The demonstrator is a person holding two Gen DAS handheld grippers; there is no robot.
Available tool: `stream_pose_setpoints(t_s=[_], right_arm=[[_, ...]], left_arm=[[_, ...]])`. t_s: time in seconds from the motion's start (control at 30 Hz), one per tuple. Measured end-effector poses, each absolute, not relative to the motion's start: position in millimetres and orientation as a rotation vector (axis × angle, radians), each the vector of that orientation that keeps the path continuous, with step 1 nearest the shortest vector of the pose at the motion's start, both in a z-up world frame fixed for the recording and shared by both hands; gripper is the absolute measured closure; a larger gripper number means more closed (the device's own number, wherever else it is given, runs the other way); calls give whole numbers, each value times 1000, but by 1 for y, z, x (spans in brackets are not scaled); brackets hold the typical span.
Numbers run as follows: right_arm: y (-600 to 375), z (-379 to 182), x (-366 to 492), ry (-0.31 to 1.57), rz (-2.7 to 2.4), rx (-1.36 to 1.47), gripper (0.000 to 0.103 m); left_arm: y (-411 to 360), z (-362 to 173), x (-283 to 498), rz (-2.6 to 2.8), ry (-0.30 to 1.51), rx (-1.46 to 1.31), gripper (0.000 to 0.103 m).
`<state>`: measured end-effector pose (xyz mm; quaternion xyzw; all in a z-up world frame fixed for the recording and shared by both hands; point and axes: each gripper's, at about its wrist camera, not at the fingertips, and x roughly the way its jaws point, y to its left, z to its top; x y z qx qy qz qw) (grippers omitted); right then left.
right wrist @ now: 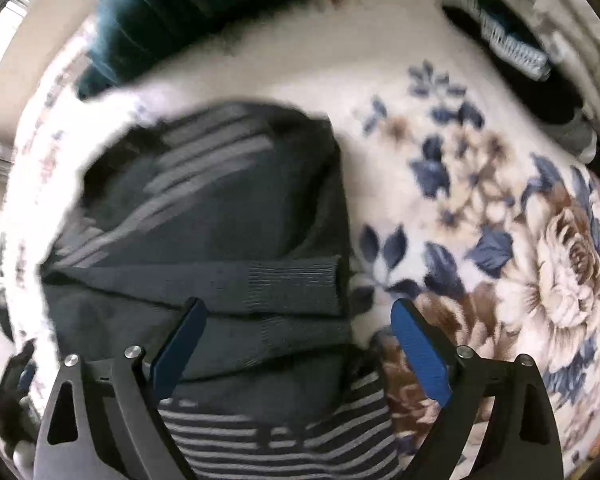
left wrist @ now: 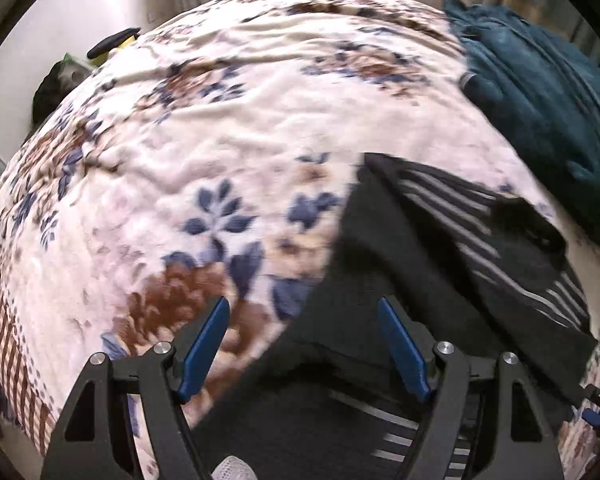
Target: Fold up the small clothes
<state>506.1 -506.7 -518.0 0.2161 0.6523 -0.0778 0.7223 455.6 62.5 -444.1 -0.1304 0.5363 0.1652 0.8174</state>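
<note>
A small black garment with grey stripes (left wrist: 440, 264) lies partly folded on a floral blanket (left wrist: 220, 140). In the right wrist view the garment (right wrist: 220, 220) fills the left middle, with ribbed cuffs laid across it. My left gripper (left wrist: 303, 308) is open and empty, just above the garment's left edge. My right gripper (right wrist: 296, 310) is open and empty, over the garment's right edge, with its left finger above the cloth and its right finger above the blanket (right wrist: 480, 200).
A dark teal blanket (left wrist: 540, 100) is heaped at the far right of the bed, also at the top in the right wrist view (right wrist: 172, 12). Another dark garment with a light trim (right wrist: 516, 52) lies at the upper right. A black and yellow object (left wrist: 112, 44) sits off the bed's far left edge.
</note>
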Motion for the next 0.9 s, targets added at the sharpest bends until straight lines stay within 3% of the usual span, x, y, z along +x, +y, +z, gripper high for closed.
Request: stream_pose_setpoints(t_s=[0.03, 0.07, 0.1, 0.2, 0.37, 0.47, 0.5, 0.57, 0.7, 0.9], right_arm=[[-505, -530, 511, 1458, -150, 498, 40], [-504, -538, 515, 1476, -143, 490, 72], [-502, -544, 517, 1489, -147, 476, 84], [-495, -531, 519, 1413, -154, 389, 94], [-514, -526, 535, 1441, -324, 345, 94], [-488, -511, 559, 1490, -314, 233, 78], [-475, -498, 564, 1450, -275, 221, 63], [-435, -477, 578, 1383, -115, 230, 43], [-331, -501, 610, 1468, 277, 177, 41], [-222, -572, 640, 1530, 440, -218, 43]], left_arm=[[66, -447, 455, 355, 1147, -278, 28], [69, -449, 455, 358, 1148, -280, 28], [68, -451, 455, 348, 1147, -288, 28], [63, -460, 461, 325, 1160, -310, 28], [59, -480, 471, 284, 1196, -322, 28], [59, -494, 474, 252, 1230, -373, 28], [59, -497, 475, 247, 1234, -376, 28], [59, -504, 475, 243, 1238, -375, 28], [64, -513, 474, 251, 1244, -373, 28], [71, -521, 474, 243, 1256, -365, 28]])
